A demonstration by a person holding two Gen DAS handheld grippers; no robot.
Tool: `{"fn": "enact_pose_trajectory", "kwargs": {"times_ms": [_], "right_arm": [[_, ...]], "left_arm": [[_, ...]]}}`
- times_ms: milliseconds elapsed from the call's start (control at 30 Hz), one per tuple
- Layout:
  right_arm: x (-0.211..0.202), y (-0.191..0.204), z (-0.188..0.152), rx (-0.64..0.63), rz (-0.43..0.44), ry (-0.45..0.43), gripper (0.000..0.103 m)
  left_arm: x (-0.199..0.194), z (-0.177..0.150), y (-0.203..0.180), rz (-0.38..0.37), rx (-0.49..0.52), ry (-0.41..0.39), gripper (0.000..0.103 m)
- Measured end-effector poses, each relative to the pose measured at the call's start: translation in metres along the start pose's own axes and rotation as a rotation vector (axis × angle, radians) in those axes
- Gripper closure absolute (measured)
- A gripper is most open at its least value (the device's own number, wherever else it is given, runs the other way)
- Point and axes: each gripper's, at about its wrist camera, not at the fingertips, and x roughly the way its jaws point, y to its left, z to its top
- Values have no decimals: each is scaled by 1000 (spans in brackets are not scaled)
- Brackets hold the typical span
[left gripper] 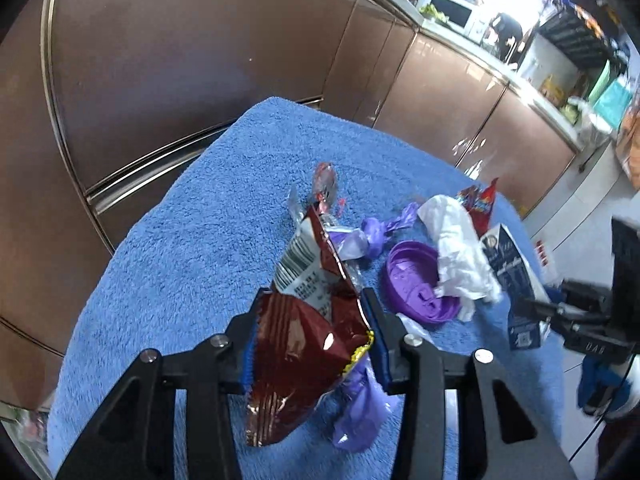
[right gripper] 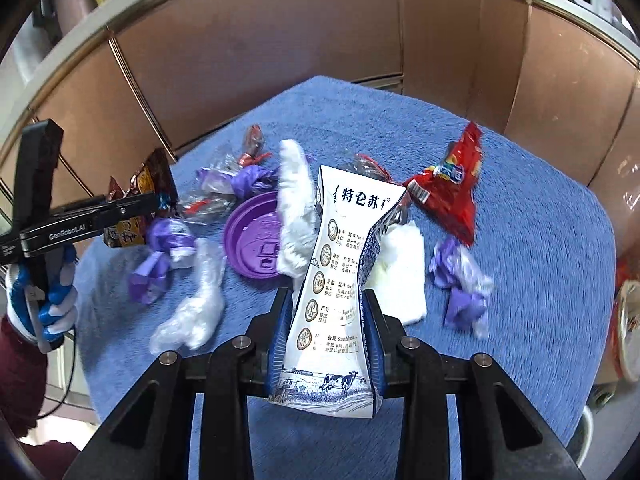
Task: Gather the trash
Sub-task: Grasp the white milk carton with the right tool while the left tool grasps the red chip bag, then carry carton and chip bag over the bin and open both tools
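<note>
Right, both claws are loaded at once. The left claw (left gripper: pixel 314 332) is clamped on a dark red snack bag (left gripper: pixel 304 344), pinched across its crumpled middle; the foil looks light, crackly and slick, so I'd judge a grip over the creased body safer than one on a smooth edge. A purple wrapper (left gripper: pixel 360 408) hangs just under it, whether caught in the grip I cannot tell. Over on the right, the right claw (right gripper: pixel 327 336) squeezes a white milk carton (right gripper: pixel 340 280), and the carton's waist is caved in between the pads, so it reads as empty, light and soft-walled; the stiffer folded base would likely hold better. Both pieces sit lifted above the worktop, which is covered by a blue towel (right gripper: pixel 520 240). Left lying there: a purple lid (right gripper: pixel 256 240), rigid and flat, probably best taken by its rim; a white tissue (right gripper: pixel 296 216), limp; a bright red packet (right gripper: pixel 452 192); and a clear plastic wrap (right gripper: pixel 196 312), flimsy stuff.
</note>
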Motion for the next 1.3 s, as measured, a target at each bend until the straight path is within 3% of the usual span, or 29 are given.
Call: {"fn": "enact_pose_trajectory", "kwargs": {"times_ms": [467, 733, 1000, 1167, 1300], "right_arm": [[-68, -12, -61, 197, 123, -150, 68], [-99, -23, -92, 299, 159, -251, 69], [-157, -86, -151, 448, 36, -362, 68], [-193, -146, -203, 582, -137, -409, 68], [-204, -196, -243, 683, -275, -397, 68]], "left_arm": [[-48, -10, 3, -31, -35, -45, 72], [-80, -8, -35, -53, 26, -86, 73], [-63, -7, -167, -218, 232, -21, 73], [-27, -17, -279, -339, 384, 57, 73], [12, -30, -368, -427, 476, 128, 73]]}}
